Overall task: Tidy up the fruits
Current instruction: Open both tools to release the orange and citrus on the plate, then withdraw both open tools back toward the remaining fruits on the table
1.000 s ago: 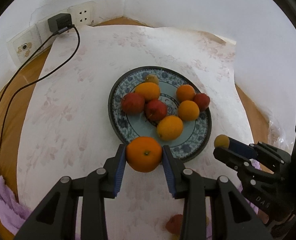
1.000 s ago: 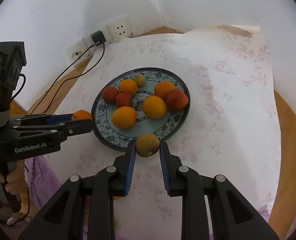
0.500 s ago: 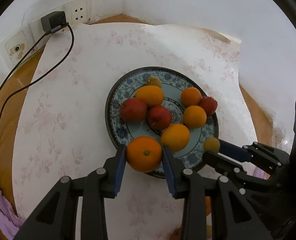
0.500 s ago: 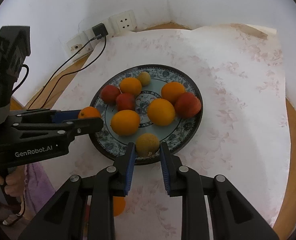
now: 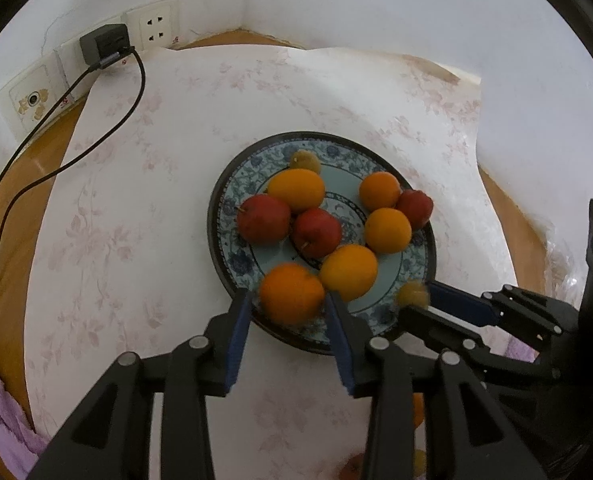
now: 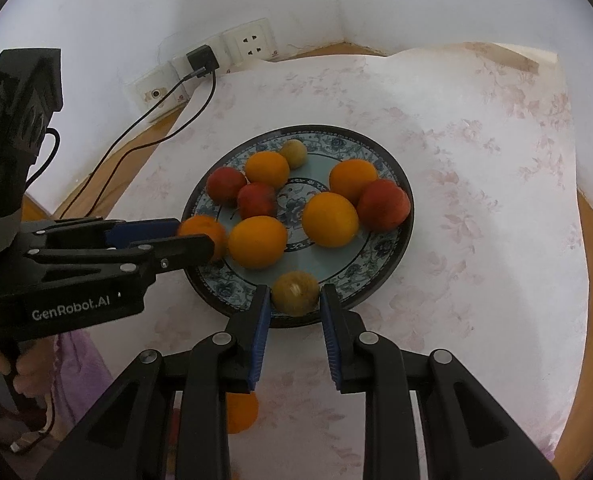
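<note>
White corner walls, sockets with a black charger (image 5: 103, 43) plugged in; wooden table (image 5: 20, 184) under a pale floral cloth (image 5: 136, 184). Blue-patterned plate (image 5: 220, 216) near centre — oranges, red apples and one small yellow-green fruit already on it.

Left gripper (image 5: 288, 312) over the plate's near rim. Its jaws have just been opening; the orange (image 5: 291, 292) sits between them, blurred, with a gap showing at each pad — released, it seems.

Right gripper (image 6: 295, 300) at the plate's near edge. Small brownish-yellow fruit (image 6: 295, 293) between its blue pads, also blurred; jaws narrow, pads close against it on both sides.

More fruit lies on the cloth beneath the grippers — one orange (image 6: 240, 412) partly hidden.
</note>
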`<state>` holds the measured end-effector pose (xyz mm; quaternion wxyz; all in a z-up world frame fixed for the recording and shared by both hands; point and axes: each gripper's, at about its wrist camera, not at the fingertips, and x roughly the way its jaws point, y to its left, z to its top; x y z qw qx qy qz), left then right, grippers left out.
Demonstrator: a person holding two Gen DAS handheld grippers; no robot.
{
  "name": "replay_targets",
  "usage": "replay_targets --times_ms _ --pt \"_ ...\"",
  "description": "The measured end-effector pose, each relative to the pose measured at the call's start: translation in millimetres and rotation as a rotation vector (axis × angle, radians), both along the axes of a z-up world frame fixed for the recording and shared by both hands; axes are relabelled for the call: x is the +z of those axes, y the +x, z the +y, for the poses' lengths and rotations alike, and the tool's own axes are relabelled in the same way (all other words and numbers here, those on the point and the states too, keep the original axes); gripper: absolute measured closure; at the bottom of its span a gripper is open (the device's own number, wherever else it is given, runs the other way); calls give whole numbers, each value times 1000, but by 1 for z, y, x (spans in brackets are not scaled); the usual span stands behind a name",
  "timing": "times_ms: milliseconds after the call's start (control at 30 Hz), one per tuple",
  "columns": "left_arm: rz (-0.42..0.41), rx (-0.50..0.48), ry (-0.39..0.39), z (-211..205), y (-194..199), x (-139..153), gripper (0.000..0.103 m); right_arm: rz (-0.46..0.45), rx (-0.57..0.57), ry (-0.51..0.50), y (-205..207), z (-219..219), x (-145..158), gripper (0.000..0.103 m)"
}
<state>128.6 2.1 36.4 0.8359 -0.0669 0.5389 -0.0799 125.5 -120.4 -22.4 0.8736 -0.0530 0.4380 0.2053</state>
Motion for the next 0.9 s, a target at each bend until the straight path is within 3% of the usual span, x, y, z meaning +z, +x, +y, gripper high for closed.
replay_targets --times_ms 233,900 --pt "8 1 8 -1 -5 0 57 -5 -12 -9 -3 0 1 66" --pt "38 13 2 -2 -48 8 57 -18 -50 20 -42 -15 9 65"
